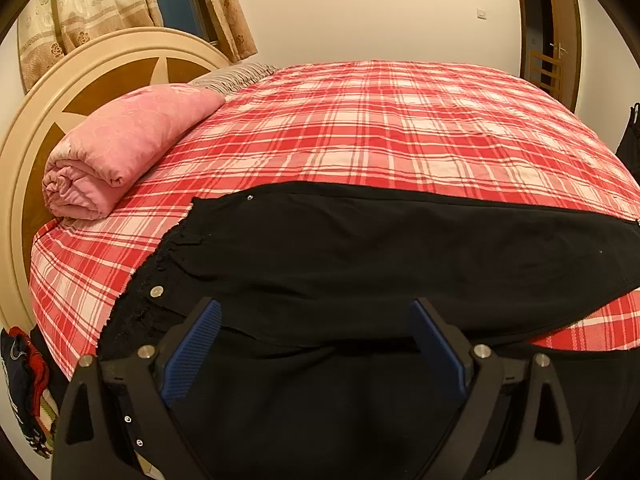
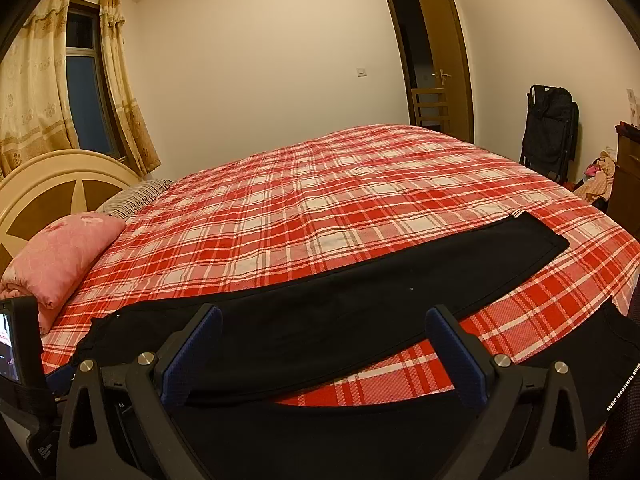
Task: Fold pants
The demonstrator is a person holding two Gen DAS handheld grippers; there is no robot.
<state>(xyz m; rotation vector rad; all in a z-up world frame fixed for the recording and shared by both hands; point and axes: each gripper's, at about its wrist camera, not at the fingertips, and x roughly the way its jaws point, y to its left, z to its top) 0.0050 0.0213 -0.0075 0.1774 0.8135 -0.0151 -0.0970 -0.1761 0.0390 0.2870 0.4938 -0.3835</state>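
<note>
Lying lengthwise along the near edge of the bed, one pair of black fabric pants (image 1: 380,256) rests on the red-and-white plaid bedspread (image 1: 400,128), its waistband with one silver button (image 1: 156,291) toward the headboard end and its leg hem (image 2: 536,236) reaching toward the foot corner. A second stretch of the black cloth hangs over the near edge under both tools.

Two grippers are in view, one per hand. The left gripper (image 1: 316,320) stands wide, its two blue-padded fingers (image 1: 200,344) apart above the cloth near the waistband, holding nothing. The right gripper (image 2: 324,328) is likewise spread wide over the mid-leg, empty.

One rolled pink quilt (image 1: 120,140) sits at the headboard edge, one striped pillow (image 2: 136,196) behind it. White lettering (image 2: 624,388) on black at the right wrist view's right edge is too small to read surely.
</note>
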